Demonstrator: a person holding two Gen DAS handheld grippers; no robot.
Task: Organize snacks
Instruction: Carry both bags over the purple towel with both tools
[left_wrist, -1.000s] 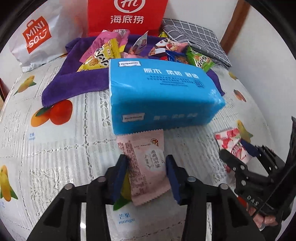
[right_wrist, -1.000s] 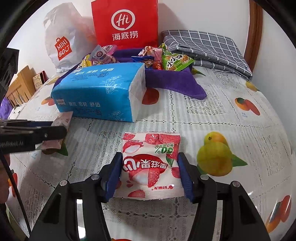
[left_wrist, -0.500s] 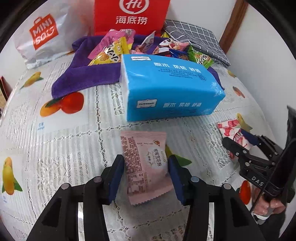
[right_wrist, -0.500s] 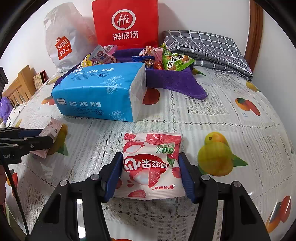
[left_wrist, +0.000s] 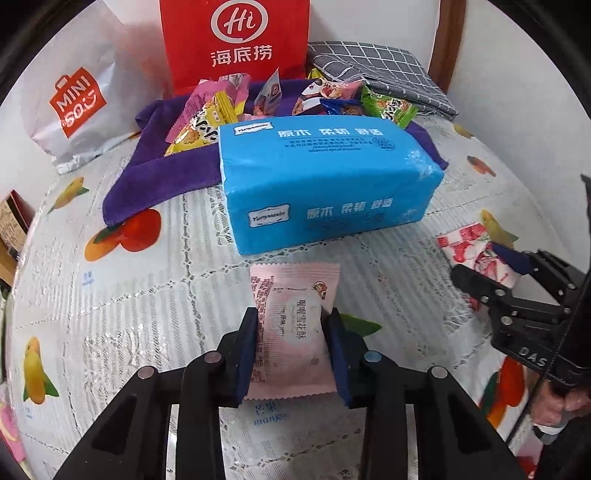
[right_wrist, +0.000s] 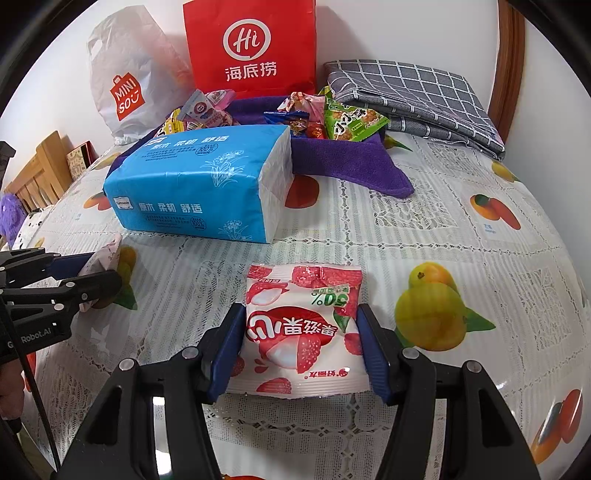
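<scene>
On the worktop (right_wrist: 461, 236), near side of the tissue pack (left_wrist: 325, 184), left tongs (left_wrist: 293, 343) are clamped on a pink packet (left_wrist: 295, 325), right tongs (right_wrist: 301, 347) on a lychee bag (right_wrist: 303, 328). Most snacks already sit on the purple towel (left_wrist: 166, 177); these two look left.

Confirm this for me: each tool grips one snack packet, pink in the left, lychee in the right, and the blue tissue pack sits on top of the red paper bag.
Not quite. The blue tissue pack lies on the table, in front of the upright red paper bag, as the right wrist view shows. The rest holds: the left tool grips the pink packet and the right tool grips the lychee packet.
</scene>
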